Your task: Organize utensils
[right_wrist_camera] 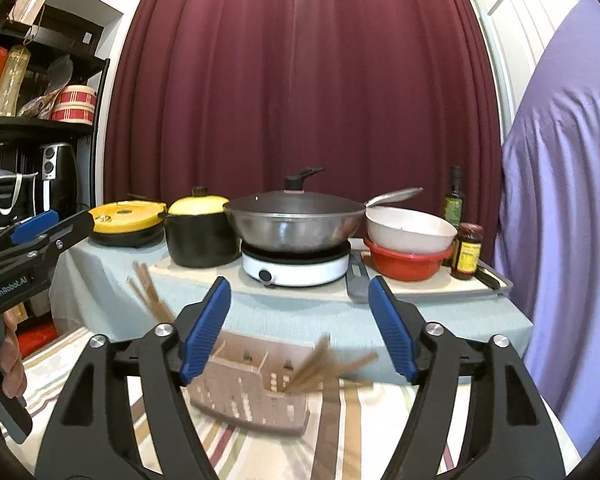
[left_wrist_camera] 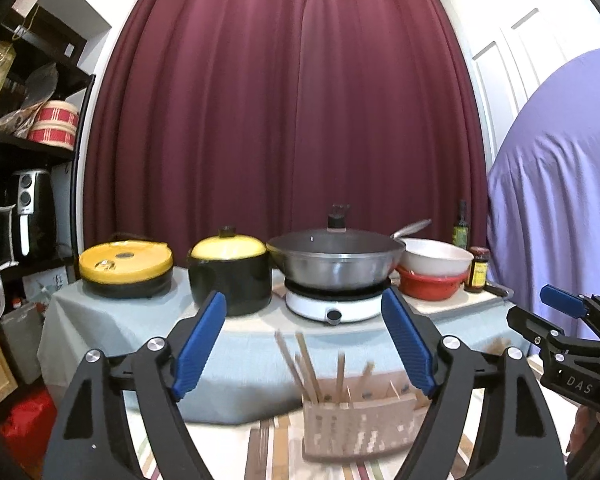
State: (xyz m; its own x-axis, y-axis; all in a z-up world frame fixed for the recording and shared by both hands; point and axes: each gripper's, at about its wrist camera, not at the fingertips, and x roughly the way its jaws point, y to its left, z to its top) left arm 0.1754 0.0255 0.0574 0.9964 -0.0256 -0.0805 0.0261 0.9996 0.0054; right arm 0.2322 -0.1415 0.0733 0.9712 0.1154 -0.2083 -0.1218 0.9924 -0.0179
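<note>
A woven wooden utensil holder (left_wrist_camera: 356, 428) (right_wrist_camera: 252, 392) with several compartments stands on a striped cloth, low in both wrist views. Brown chopsticks (left_wrist_camera: 300, 364) lean out of its left end; in the right wrist view another bundle of chopsticks (right_wrist_camera: 324, 368) fans out at its right end. My left gripper (left_wrist_camera: 304, 298) is open above and just behind the holder, with nothing between its blue pads. My right gripper (right_wrist_camera: 299, 284) is open too, empty, over the holder. Each gripper shows at the edge of the other's view, as the right gripper (left_wrist_camera: 564, 304) and the left gripper (right_wrist_camera: 36, 228). The holder and chopsticks are blurred.
Behind the holder, a table with a pale blue cloth (left_wrist_camera: 100, 320) carries a yellow-lidded cooker (left_wrist_camera: 126, 264), a black pot (left_wrist_camera: 230, 272), a wok (left_wrist_camera: 336, 256) on a white induction hob, stacked bowls (left_wrist_camera: 436, 268) and bottles. A dark shelf (left_wrist_camera: 28, 148) stands left, purple fabric (left_wrist_camera: 560, 200) right.
</note>
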